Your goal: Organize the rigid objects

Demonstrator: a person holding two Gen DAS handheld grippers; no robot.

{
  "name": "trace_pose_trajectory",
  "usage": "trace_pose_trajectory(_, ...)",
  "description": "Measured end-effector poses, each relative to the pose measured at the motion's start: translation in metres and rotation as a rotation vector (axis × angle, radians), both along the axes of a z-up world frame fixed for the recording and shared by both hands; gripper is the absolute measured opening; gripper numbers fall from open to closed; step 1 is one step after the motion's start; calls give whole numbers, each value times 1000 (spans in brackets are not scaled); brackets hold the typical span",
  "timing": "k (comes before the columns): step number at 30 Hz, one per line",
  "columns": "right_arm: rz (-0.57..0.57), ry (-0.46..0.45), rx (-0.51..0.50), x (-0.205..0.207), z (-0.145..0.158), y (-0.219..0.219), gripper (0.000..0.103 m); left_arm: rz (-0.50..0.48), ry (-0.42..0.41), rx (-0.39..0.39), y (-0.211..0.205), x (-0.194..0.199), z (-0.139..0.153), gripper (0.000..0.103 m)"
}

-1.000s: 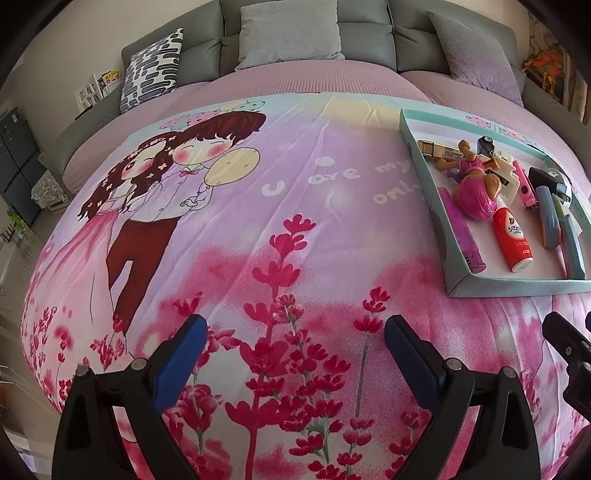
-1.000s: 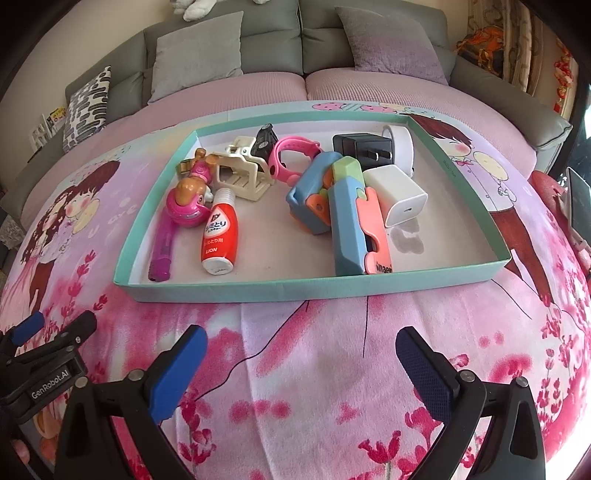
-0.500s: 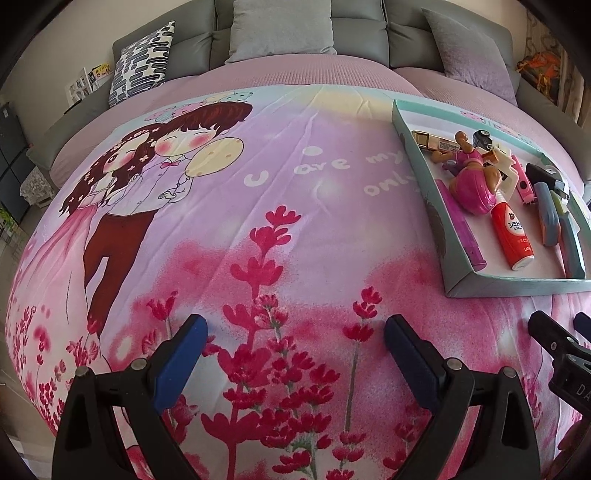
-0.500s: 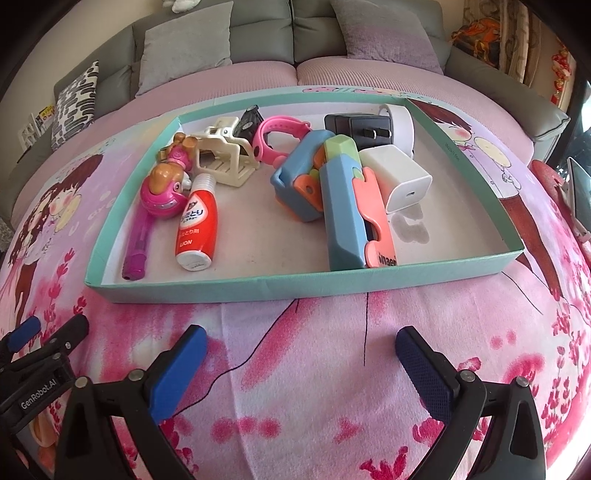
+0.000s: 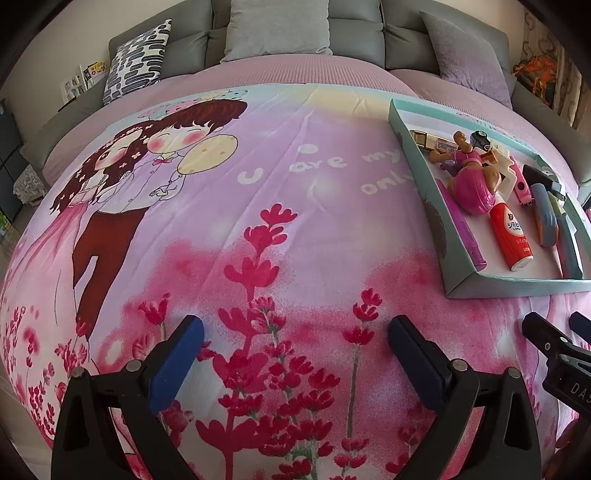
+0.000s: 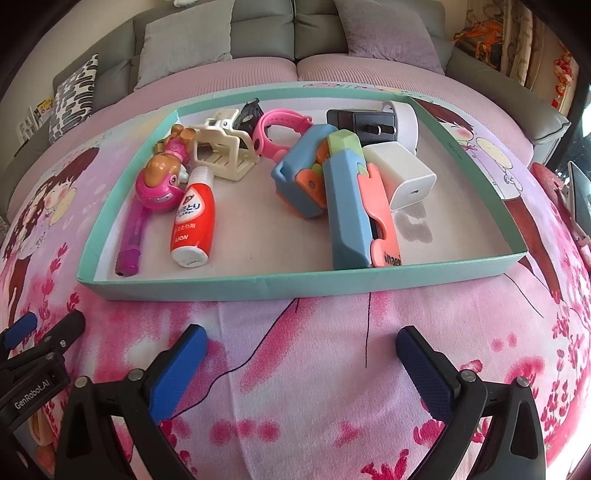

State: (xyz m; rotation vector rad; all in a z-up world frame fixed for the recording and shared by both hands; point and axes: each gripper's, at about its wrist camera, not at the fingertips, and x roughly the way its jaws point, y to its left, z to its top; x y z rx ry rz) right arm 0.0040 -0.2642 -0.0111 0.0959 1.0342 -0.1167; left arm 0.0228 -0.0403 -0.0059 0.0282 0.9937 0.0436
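A shallow teal tray (image 6: 258, 288) lies on the pink cartoon bedspread and holds several rigid objects: a red bottle (image 6: 194, 218), a pink dog toy (image 6: 162, 181), a purple stick (image 6: 131, 240), a cream clip frame (image 6: 225, 151), a pink watch band (image 6: 275, 133), blue toys (image 6: 347, 210), a white charger (image 6: 404, 175) and a black adapter (image 6: 369, 123). My right gripper (image 6: 301, 363) is open and empty just in front of the tray. My left gripper (image 5: 295, 354) is open and empty over bare bedspread, left of the tray (image 5: 517, 286).
A grey sofa back with cushions (image 5: 279, 27) runs behind the bed. A patterned pillow (image 5: 136, 59) lies at back left. A tablet-like device (image 6: 580, 199) sits at the right edge. Each gripper shows in the other's view (image 6: 37, 350) (image 5: 557, 350).
Both views have moved a little closer over the bedspread; the tray appears slightly larger. Both grippers stay open and empty. The objects in the tray have not moved.
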Motion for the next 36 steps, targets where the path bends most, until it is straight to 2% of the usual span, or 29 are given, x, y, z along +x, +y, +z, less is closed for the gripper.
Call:
trace_pose_trajectory(15, 2, 3, -8, 1, -1, 1, 103, 6, -6, -16, 3, 2, -2, 103)
trace_pose_trajectory(36, 2, 2, -8, 1, -1, 1, 103, 3, -1, 5, 1, 1, -1, 103)
